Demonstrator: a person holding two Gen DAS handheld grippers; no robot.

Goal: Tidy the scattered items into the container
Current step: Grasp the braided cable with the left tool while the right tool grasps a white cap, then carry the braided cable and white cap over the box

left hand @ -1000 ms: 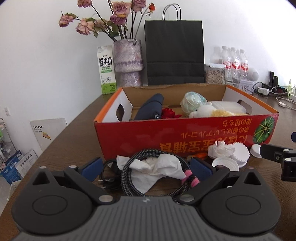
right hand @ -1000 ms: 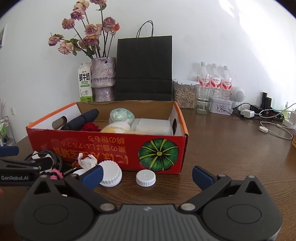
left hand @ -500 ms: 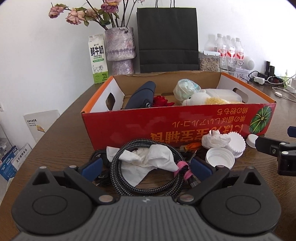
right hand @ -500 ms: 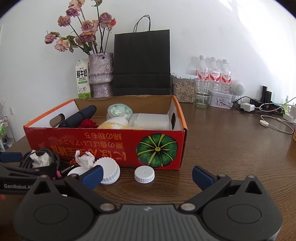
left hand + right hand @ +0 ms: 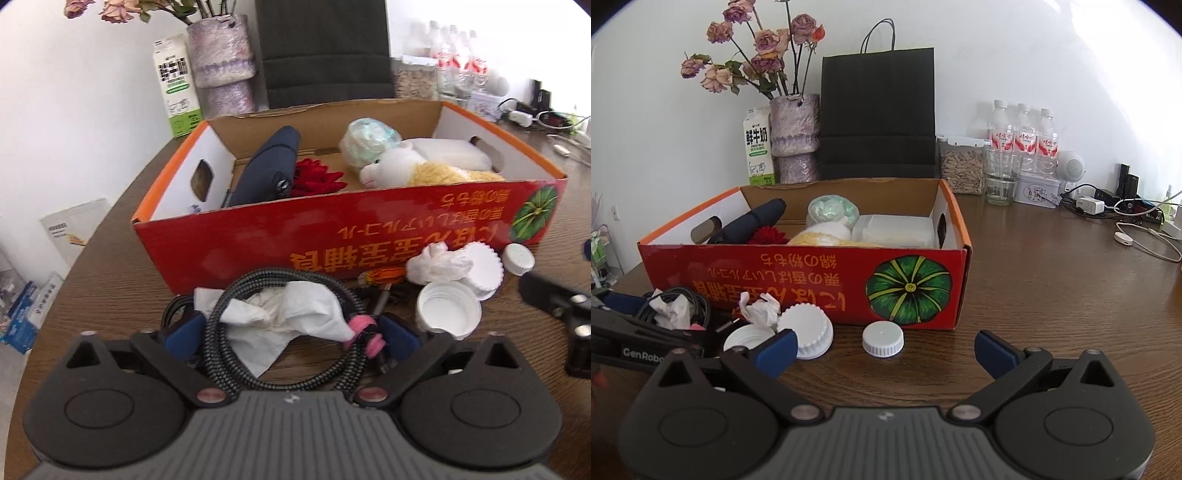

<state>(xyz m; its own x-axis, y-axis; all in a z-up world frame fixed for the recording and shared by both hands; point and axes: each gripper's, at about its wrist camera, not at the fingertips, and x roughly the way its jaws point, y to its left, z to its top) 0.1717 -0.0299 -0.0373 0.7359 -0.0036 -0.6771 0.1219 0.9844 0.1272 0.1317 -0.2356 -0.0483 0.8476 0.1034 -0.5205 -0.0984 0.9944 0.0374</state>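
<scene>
Meanwhile, both jaws gape — left gripper (image 5: 291, 334) straddling the cable (image 5: 280, 332), "GenRobo" printed on it.

Light: bright daylight is coming in from the far right, washing the wall (image 5: 1052, 55) white.
Glare: the bottles (image 5: 458, 59) are looking pale and faded.
Shadows: soft ones are lying under the box (image 5: 812, 280).
Blur: the left picture is looking smeary, mostly far away.
Edges: both pictures are bending round, with corners going dark.
</scene>
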